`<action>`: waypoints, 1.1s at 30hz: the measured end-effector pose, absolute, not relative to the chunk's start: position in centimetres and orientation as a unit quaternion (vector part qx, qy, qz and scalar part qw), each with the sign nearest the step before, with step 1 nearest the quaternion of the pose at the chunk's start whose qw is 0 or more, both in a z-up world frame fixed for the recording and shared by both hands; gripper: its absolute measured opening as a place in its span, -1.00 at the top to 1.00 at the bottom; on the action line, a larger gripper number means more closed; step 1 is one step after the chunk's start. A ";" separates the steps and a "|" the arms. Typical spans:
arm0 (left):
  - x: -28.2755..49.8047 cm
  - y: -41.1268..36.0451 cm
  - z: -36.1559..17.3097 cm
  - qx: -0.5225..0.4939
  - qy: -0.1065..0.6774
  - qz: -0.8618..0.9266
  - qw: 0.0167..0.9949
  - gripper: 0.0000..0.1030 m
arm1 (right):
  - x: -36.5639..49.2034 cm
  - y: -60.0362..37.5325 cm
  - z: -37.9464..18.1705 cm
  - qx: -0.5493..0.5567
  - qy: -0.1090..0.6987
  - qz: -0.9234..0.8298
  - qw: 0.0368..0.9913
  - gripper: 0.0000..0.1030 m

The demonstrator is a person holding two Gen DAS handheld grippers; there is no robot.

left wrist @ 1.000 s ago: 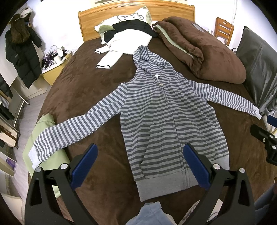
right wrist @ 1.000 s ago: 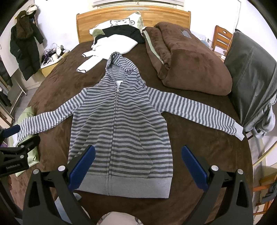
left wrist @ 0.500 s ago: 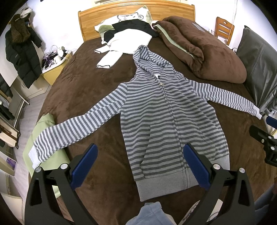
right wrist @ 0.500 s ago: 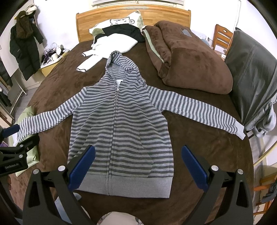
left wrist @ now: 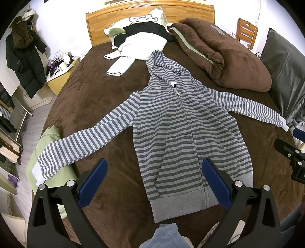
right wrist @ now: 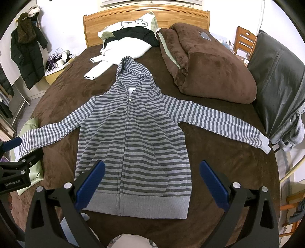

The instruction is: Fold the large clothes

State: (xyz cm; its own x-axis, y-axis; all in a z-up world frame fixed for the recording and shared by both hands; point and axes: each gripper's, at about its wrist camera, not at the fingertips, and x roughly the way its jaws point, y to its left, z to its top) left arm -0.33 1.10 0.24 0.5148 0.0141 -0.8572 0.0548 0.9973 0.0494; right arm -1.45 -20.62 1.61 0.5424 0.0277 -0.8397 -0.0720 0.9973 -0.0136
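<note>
A striped hoodie [right wrist: 131,137] lies flat and face up on the brown bed [right wrist: 66,99], zipped, hood toward the far headboard [right wrist: 146,17], hem at the near edge, both sleeves spread out to left and right. The left sleeve cuff [left wrist: 38,171] rests on a green cloth [left wrist: 47,145] at the bed's left edge; the right cuff [right wrist: 266,146] reaches the right edge beside a grey pillow [right wrist: 278,84]. The left gripper [left wrist: 154,183] hangs above the near left part of the bed, level, pointing far, its blue pads [left wrist: 93,183] wide apart and holding nothing; the hem's left corner shows between them. The right gripper [right wrist: 152,183] hangs over the hem, also level and pointing far, fingers spread wide and empty, touching no cloth. Each gripper shows at the edge of the other's view, side by side and well apart. Beyond the hood lie a white garment [right wrist: 122,47] and a black one [right wrist: 133,32] on a pillow [right wrist: 133,22], with a folded brown blanket [right wrist: 205,63] at far right. A dark coat [right wrist: 26,55] hangs on the left wall.
</note>
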 end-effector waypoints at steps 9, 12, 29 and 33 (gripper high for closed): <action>0.8 -0.2 -0.2 0.047 0.496 -0.020 0.867 -0.87 | -1.2 -20.9 0.9 -0.016 0.479 0.024 0.877 -0.89; 1.7 -1.2 -0.7 0.049 0.499 -0.033 0.865 -0.87 | -0.7 -21.8 0.6 -0.011 0.479 0.020 0.878 -0.89; 15.2 -13.4 -6.0 0.089 0.496 -0.161 0.849 -0.87 | 6.3 -37.6 -4.3 0.152 0.445 -0.088 0.878 -0.89; 18.9 -17.5 -10.2 0.085 0.502 -0.185 0.841 -0.87 | 7.6 -43.2 -7.7 0.186 0.432 -0.128 0.873 -0.89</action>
